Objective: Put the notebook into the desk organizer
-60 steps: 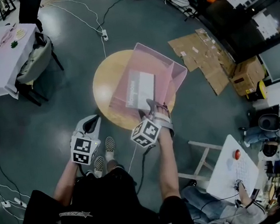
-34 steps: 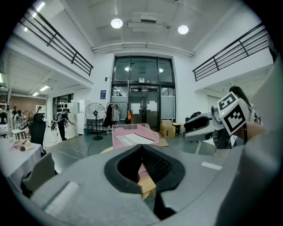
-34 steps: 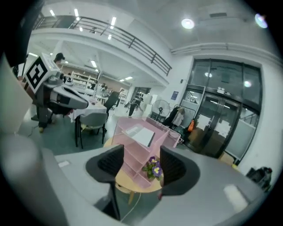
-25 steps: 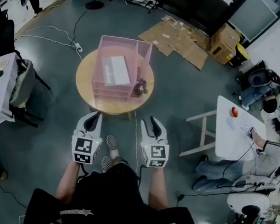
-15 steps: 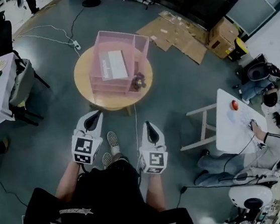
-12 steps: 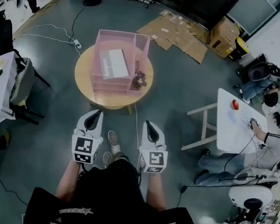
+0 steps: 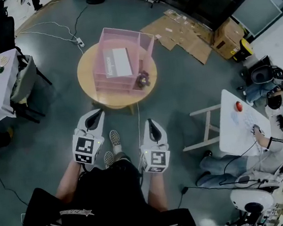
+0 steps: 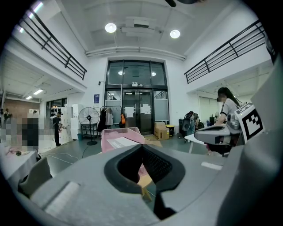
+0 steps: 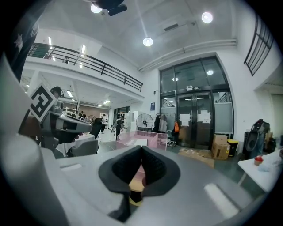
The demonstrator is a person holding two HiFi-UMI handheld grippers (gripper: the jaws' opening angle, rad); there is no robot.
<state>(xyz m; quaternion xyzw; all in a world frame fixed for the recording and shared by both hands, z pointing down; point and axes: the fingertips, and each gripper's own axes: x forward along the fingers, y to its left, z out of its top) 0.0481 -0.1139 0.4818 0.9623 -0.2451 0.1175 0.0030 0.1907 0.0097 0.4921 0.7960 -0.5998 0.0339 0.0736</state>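
Already the notebook (image 7: 120,62) lies flat in the pink desk organizer (image 7: 145,39) toward the round table's (image 7: 89,80) far edge. Left gripper (image 7: 98,112) and right gripper (image 7: 150,121) hang clenched, empty, well off its near edge.

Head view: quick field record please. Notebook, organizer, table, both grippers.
notebook: lies flat in the top of the desk organizer
desk organizer: pink, on the round wooden table
left gripper: shut, empty, short of the table
right gripper: shut, empty, short of the table
task: notebook looks placed
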